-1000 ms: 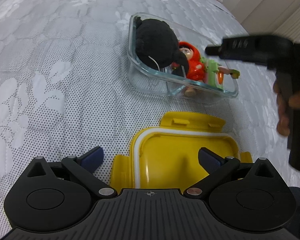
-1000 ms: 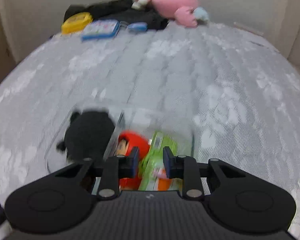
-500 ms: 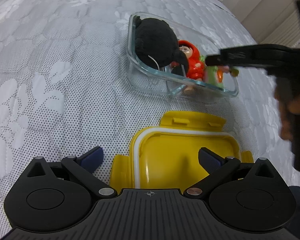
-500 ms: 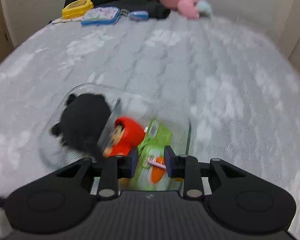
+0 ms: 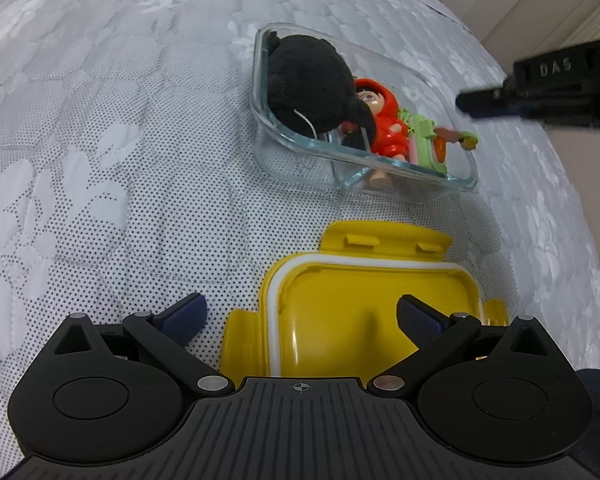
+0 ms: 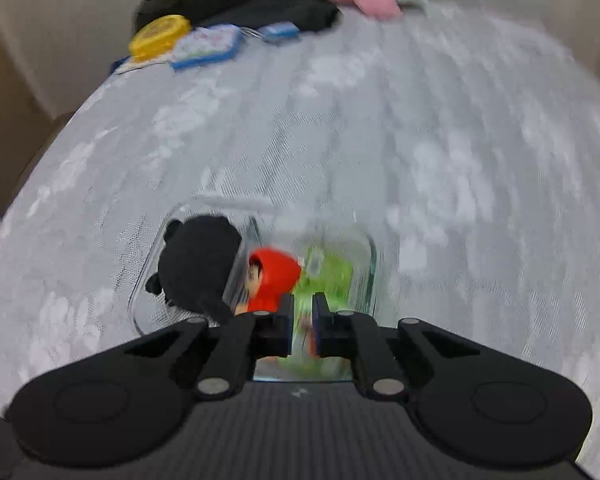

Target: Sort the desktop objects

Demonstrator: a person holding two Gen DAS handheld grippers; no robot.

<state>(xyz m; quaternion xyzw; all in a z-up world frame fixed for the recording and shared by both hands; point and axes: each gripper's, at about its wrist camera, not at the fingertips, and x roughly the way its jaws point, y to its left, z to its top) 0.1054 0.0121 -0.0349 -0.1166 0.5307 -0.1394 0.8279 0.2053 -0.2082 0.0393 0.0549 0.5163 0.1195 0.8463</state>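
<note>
Change: right gripper is lifting away from the glass container, fingers nearly together, holding nothing.
Toys: sitting inside it.
Left gripper: gaping wide over yellow lid.
Meaning: lidding is probably coming next.

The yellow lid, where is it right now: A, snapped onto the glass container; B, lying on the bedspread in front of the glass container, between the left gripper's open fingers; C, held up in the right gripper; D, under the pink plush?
B: the yellow lid lies flat on the bedspread, apart from the glass container, framed by the open left gripper.
</note>
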